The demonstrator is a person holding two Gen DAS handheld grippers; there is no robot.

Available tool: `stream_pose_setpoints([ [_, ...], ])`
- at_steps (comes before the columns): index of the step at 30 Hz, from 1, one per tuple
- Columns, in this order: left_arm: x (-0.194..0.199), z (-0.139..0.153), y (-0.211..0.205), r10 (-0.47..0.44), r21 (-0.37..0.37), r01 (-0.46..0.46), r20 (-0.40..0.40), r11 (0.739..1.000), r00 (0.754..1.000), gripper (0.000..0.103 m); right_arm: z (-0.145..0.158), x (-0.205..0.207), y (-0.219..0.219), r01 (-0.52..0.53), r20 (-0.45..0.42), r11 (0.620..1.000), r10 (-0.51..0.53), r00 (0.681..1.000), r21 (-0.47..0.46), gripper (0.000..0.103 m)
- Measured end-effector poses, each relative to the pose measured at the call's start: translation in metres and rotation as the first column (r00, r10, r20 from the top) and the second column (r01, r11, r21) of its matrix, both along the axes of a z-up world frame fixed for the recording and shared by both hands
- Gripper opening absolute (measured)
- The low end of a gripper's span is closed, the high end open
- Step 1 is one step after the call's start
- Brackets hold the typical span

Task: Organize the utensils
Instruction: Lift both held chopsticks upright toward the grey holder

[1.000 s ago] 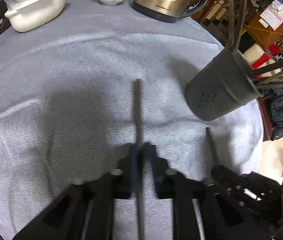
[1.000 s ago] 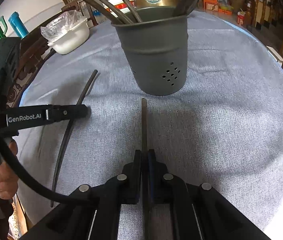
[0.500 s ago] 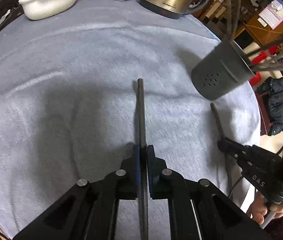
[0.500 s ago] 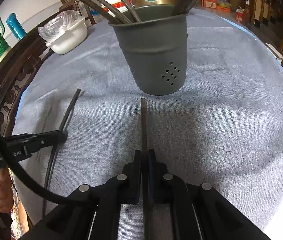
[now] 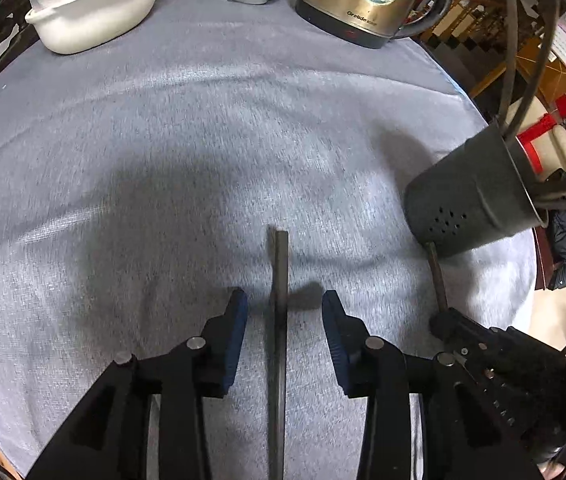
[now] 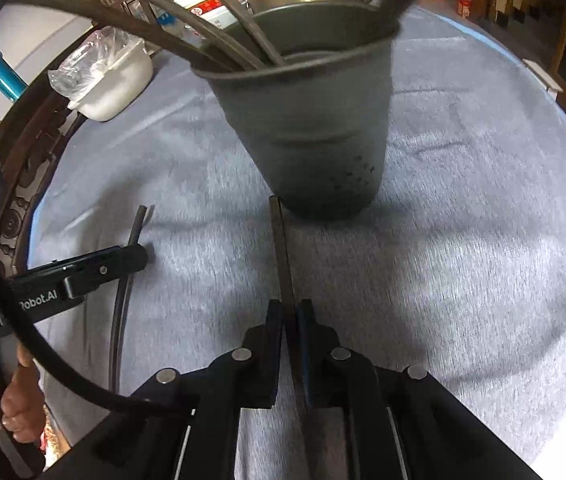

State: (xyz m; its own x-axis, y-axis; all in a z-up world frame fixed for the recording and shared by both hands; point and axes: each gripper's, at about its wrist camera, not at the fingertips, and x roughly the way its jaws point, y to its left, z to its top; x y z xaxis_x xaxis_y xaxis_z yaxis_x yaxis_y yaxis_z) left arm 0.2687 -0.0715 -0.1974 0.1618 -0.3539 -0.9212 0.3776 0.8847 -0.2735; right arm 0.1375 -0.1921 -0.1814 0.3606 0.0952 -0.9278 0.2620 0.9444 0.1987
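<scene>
Left gripper (image 5: pixel 283 320): jaws opening, pads clear of the chopstick (image 5: pixel 277 280) between them. Right gripper (image 6: pixel 290 320): clamped on the second chopstick (image 6: pixel 283 256), long axis aimed at the holder (image 6: pixel 315 128), tip at its base. Right hand nearer the holder.

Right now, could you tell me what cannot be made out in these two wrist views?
- Left wrist: the left chopstick runs off the bottom edge between the opening left gripper.
- Right wrist: the holder's holes are blurred.
- Right wrist: the right gripper hides part of its chopstick.
</scene>
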Motion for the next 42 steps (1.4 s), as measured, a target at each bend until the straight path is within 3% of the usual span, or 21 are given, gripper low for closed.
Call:
stream_pose_setpoints([
  [1, 0.000, 0.000, 0.000, 0.009, 0.014, -0.009, 0.005, 1.000, 1.000, 0.034, 0.000, 0.003, 0.004, -0.005, 0.005, 1.000, 0.005, 1.000, -0.022, 0.012],
  [3, 0.001, 0.001, -0.007, 0.022, 0.062, -0.024, 0.030, 0.998, 0.999, 0.011, 0.000, 0.005, 0.008, -0.015, 0.024, 0.999, 0.016, 1.000, -0.051, 0.012],
  [4, 0.001, 0.004, -0.007, 0.025, 0.069, -0.027, 0.037, 0.997, 0.999, 0.008, 0.000, 0.006, 0.010, -0.021, 0.037, 0.998, 0.023, 0.999, -0.061, 0.012],
  [7, 0.000, 0.004, 0.002, 0.052, 0.028, -0.053, 0.032, 0.998, 0.998, 0.007, -0.001, 0.007, 0.016, -0.057, 0.059, 0.992, 0.064, 0.996, -0.115, 0.010],
  [15, -0.033, 0.044, 0.020, 0.061, -0.005, -0.061, 0.162, 0.998, 0.985, 0.007, 0.031, -0.013, 0.013, -0.094, 0.200, 0.995, 0.098, 0.975, -0.031, 0.007],
  [25, -0.072, 0.135, 0.046, 0.059, -0.117, -0.020, 0.343, 0.993, 0.937, 0.007, 0.100, -0.050, 0.019, -0.172, 0.433, 0.985, 0.156, 0.888, -0.001, 0.007],
  [42, -0.100, 0.203, 0.034, 0.047, -0.175, 0.045, 0.490, 0.984, 0.870, 0.007, 0.187, -0.084, 0.005, -0.123, 0.631, 0.992, 0.114, 0.768, -0.030, 0.007],
])
